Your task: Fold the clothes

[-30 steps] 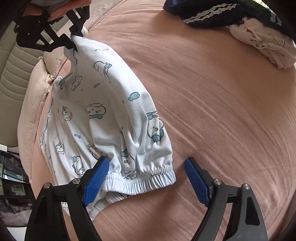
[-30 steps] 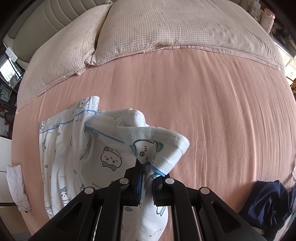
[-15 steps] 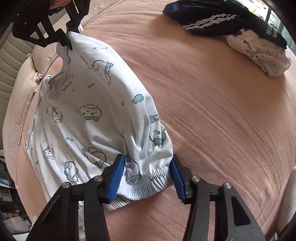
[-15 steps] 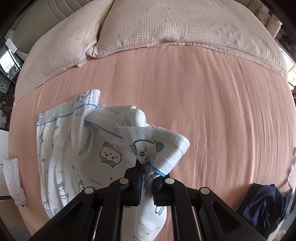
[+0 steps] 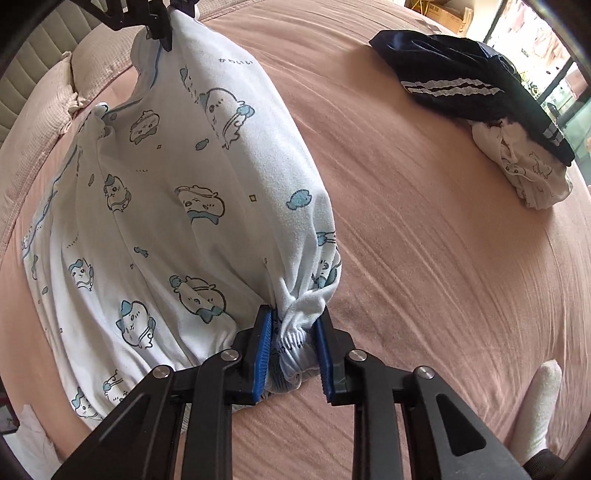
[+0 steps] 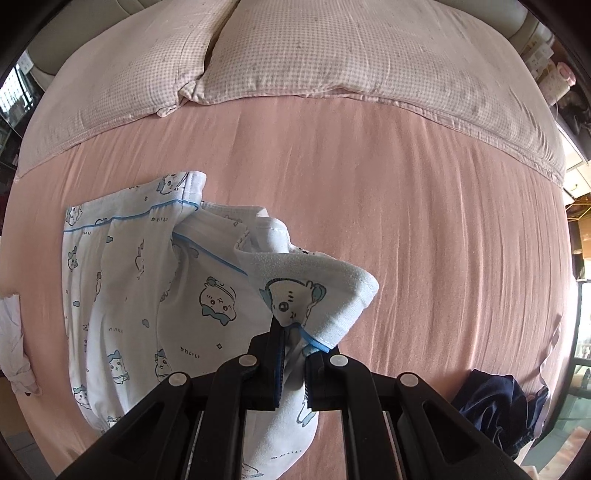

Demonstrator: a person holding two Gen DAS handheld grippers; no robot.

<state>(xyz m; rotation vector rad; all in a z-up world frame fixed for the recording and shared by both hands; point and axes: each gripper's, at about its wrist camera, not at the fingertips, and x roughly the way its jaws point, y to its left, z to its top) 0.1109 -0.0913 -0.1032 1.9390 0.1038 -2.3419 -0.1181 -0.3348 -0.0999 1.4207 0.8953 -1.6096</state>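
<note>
Left hand-held gripper (image 5: 293, 345), with blue ribbed pads, is clenched on the gathered elastic waistband of a pair of white pyjama trousers printed with pale-blue cartoon animals (image 5: 166, 206). Right hand-held gripper (image 6: 293, 363) is clamped on a blue-piped hem of the same garment, and in the left wrist view it shows at the far left, pinching the cloth's upper corner (image 5: 162, 22). Between the two grips the fabric hangs raised and stretched, while its left part lies draped on the pink bed sheet (image 5: 424, 240) on the near-left side of the bed. At the far right of the sheet lies a crumpled navy garment with white stripes (image 5: 461, 81), touching a bunched white printed garment (image 5: 524, 173) just beside it. Two checked pale-pink pillows (image 6: 332, 55) lie along the far edge of the bed.
</note>
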